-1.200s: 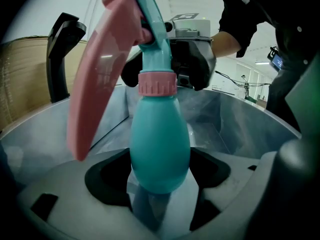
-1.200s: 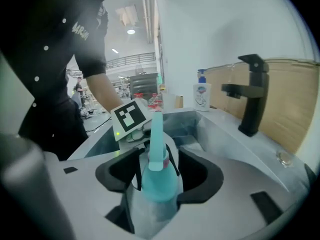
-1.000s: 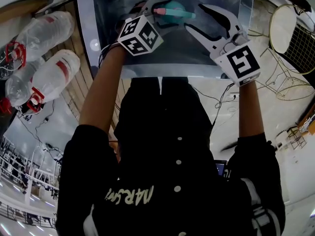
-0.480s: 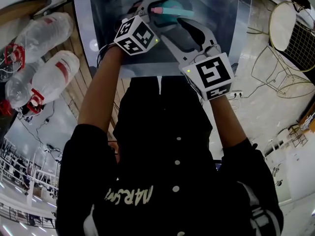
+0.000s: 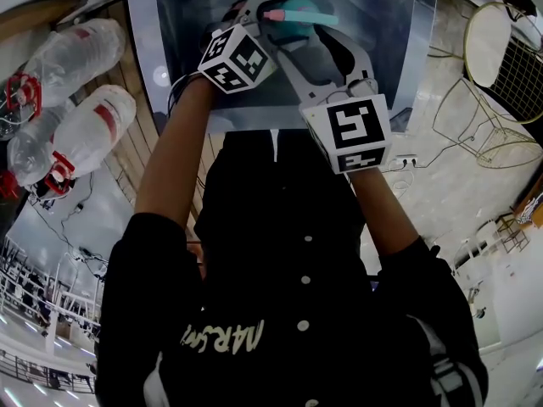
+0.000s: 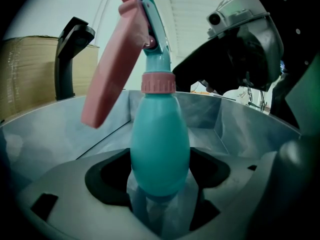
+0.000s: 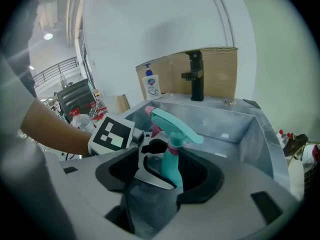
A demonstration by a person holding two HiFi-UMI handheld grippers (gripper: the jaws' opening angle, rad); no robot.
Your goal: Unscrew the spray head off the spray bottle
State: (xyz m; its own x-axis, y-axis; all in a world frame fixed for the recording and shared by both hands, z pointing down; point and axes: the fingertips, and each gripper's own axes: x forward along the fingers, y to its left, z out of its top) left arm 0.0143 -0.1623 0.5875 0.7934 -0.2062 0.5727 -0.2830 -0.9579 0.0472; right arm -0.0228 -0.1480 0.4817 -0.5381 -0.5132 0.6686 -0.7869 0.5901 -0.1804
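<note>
A teal spray bottle (image 6: 160, 149) with a pink collar (image 6: 158, 82) and pink trigger (image 6: 107, 79) stands upright over the steel sink (image 5: 386, 58). My left gripper (image 6: 160, 184) is shut on the bottle's body, and in the head view the left gripper (image 5: 267, 15) sits at the bottle's left. My right gripper (image 5: 301, 39) reaches in from the right. Its jaws have just been opening and stand wide on either side of the bottle (image 7: 172, 166), under the spray head (image 7: 175, 126), without pressing on it. The right gripper (image 7: 167, 179) shows room on both sides of the bottle.
A black tap (image 7: 195, 76) and a soap dispenser (image 7: 152, 86) stand at the sink's far rim before a cardboard sheet (image 7: 220, 69). Large plastic bottles (image 5: 85, 134) lie at the left in the head view, and a wire chair (image 5: 501, 58) stands at the right.
My right gripper has swung left and rolled, from open air at the right to a place round the bottle. The left gripper and the bottle have stayed put.
</note>
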